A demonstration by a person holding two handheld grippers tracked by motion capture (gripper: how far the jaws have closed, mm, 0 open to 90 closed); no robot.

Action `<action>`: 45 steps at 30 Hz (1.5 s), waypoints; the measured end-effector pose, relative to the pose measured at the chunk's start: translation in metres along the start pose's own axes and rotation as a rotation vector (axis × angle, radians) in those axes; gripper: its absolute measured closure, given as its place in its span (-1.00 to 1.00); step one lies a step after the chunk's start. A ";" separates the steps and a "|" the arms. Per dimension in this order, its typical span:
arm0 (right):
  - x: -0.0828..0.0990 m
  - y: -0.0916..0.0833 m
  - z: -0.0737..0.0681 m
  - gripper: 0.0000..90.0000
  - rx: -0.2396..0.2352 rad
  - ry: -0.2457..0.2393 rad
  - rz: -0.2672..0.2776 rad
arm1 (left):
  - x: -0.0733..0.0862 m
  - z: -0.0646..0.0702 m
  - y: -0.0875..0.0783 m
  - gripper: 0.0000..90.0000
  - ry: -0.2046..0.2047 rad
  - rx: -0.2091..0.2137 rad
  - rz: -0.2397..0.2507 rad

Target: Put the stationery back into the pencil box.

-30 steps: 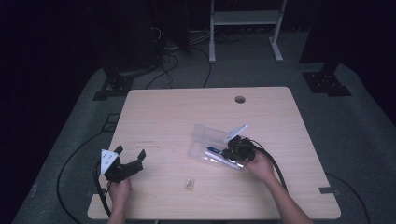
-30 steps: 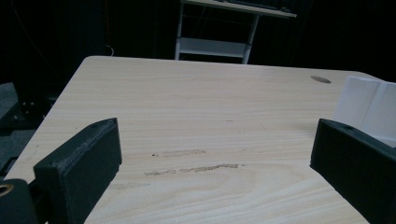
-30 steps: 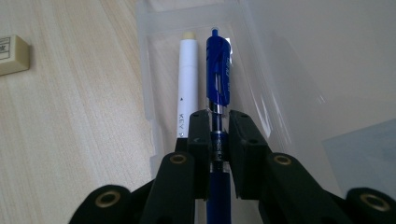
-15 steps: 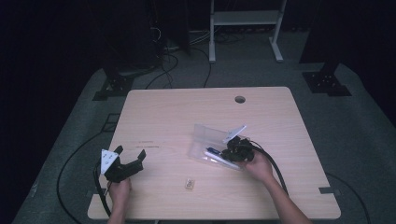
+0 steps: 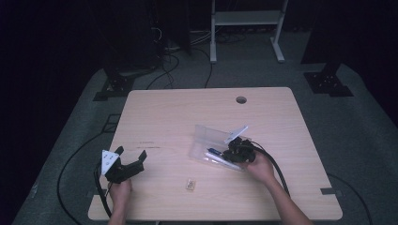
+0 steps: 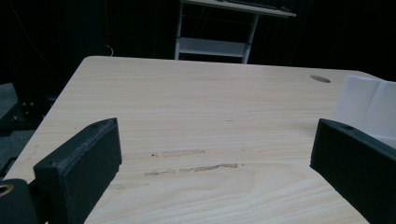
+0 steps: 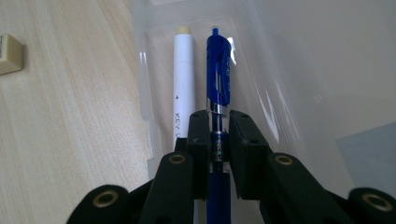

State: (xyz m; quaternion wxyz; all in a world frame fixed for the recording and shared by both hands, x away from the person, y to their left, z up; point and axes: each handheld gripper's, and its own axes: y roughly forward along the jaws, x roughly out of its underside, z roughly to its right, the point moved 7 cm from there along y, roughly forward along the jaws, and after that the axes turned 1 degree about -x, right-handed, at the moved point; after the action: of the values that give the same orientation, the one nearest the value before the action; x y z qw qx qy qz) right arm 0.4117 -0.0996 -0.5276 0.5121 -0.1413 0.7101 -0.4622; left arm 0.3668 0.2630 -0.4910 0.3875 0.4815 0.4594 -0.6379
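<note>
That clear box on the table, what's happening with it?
A person works at a wooden table with a gripper in each hand. The right gripper has its jaws closed on a blue pen lying in the open clear box, beside a white pen. The left gripper waits open over bare table, off to the side. A small beige eraser lies between them.

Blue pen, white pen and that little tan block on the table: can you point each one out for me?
blue pen (image 7: pixel 218 70), right gripper view, on its clip.
white pen (image 7: pixel 184 74), right gripper view, on its barrel.
tan block (image 5: pixel 190 184), high view, on its top face.
</note>
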 end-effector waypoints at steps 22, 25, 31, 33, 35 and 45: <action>-0.008 -0.020 -0.028 0.43 0.002 -0.068 0.084 | 0.001 0.000 0.000 -0.98 0.005 -0.001 -0.006; -0.011 -0.020 -0.038 0.37 -0.020 -0.085 0.094 | 0.000 0.000 0.000 -0.98 0.002 -0.002 -0.004; -0.016 -0.021 -0.054 0.23 -0.066 -0.101 0.115 | 0.000 0.000 0.000 -0.98 0.004 -0.002 -0.005; -0.017 -0.020 -0.058 0.19 -0.077 -0.111 0.117 | 0.001 0.000 0.000 -0.98 0.005 -0.002 -0.006; -0.017 -0.018 -0.062 0.17 -0.088 -0.116 0.115 | 0.000 0.000 0.000 -0.98 0.004 -0.001 -0.005; -0.023 -0.007 -0.080 0.08 -0.140 -0.137 0.115 | 0.001 0.000 0.001 -0.98 0.004 -0.001 -0.006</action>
State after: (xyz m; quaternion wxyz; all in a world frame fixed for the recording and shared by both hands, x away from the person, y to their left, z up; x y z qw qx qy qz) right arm 0.3515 -0.0472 -0.5041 0.5738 -0.1668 0.7111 -0.3704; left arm 0.3671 0.2627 -0.4917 0.3850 0.4812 0.4617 -0.6380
